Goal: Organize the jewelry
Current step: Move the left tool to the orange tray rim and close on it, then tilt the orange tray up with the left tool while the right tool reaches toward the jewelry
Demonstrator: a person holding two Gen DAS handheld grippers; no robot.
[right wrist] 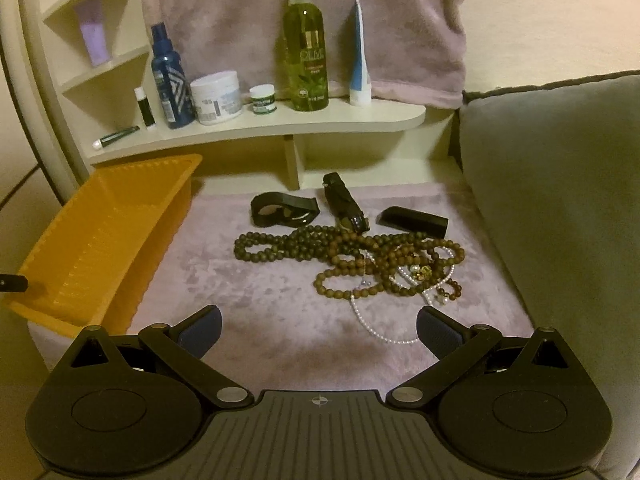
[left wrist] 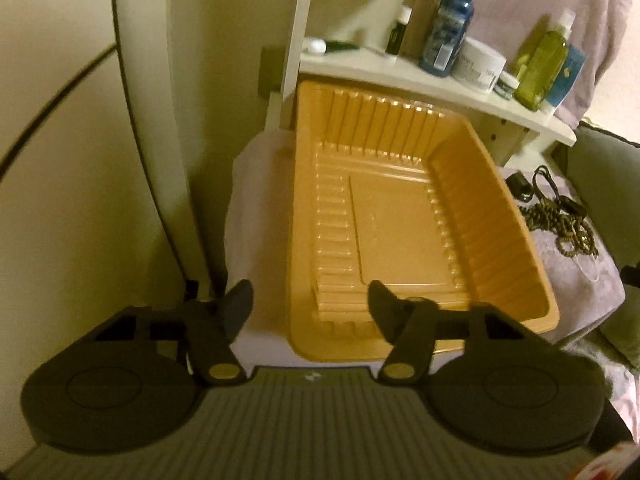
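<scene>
The left gripper (left wrist: pixel 310 304) is hanging over the near-left corner of the orange tray (left wrist: pixel 496 216), its fingers (left wrist: pixel 384 312) standing apart with nothing between them: one finger is outside the tray's left wall, the other over the near rim. The tray is sitting empty on a mauve plush cloth (right wrist: pixel 248 304), tucked under a cream shelf (right wrist: pixel 280 124).

The right gripper (right wrist: pixel 318 326) is hovering above the bare cloth with its fingers (right wrist: pixel 200 330) spread wide and holding nothing. Just beyond it a tangle of brown bead necklaces (right wrist: pixel 340 256) is lying on the cloth, with a strand of white pearls (right wrist: pixel 380 332) trailing out toward the gripper. Behind the beads three dark pieces are resting: a black strap (right wrist: pixel 284 210), a dark watch (right wrist: pixel 346 204) and a black case (right wrist: pixel 414 220). The tray is lying well to the left of the jewelry

On the shelf a green spray bottle (right wrist: pixel 306 56), a blue bottle (right wrist: pixel 170 80) and a white jar (right wrist: pixel 216 98) are standing. A grey cushion (right wrist: pixel 552 184) is bordering the cloth on the right
</scene>
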